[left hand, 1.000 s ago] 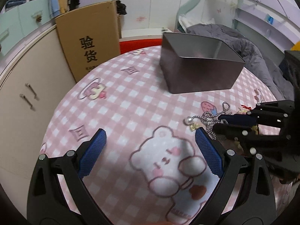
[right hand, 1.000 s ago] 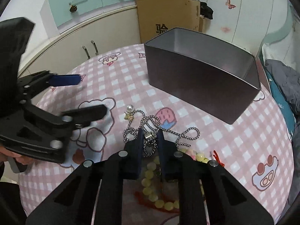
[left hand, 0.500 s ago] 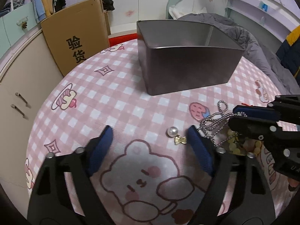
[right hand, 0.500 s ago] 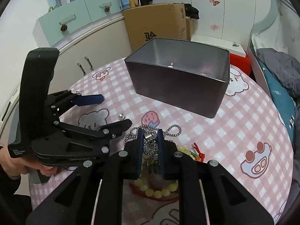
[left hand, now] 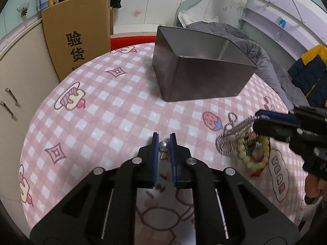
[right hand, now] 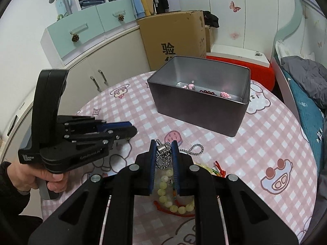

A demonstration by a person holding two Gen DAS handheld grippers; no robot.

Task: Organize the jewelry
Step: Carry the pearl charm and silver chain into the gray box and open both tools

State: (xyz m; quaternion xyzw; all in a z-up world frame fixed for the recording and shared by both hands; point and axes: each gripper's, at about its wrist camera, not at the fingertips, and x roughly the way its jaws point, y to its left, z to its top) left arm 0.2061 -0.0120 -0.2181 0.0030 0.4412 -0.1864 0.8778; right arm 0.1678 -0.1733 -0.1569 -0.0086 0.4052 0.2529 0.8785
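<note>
- The surface point(left hand: 122, 102), under a pink checked cloth, is carrying everything; the open metal tin point(right hand: 196, 110) is sitting toward its far side, long axis running left to right in the right wrist view, mouth facing up, with a few pink and dark bead pieces already lying on its floor.
- The right tool point(right hand: 162, 149) is pinching the silver ball chain point(right hand: 163, 157), its jaws nearly together on the bunched links; a loop of the chain is trailing off to the right on the cloth, so the chain has no single clear axis.
- The left tool point(left hand: 164, 143) is clamping the pearl earring point(left hand: 163, 145), the pearl sitting between the blue pads and the small gold charm hanging below it.
- The yellow bead bracelet point(right hand: 173, 204), with its red cord, is lying just behind the chain, partly under it.
- Judging by this, both pieces are being gripped for pickup; next they are needing a lift and a carry over the tin's rim, with the chain raised carefully lest it snag the bracelet.
</note>
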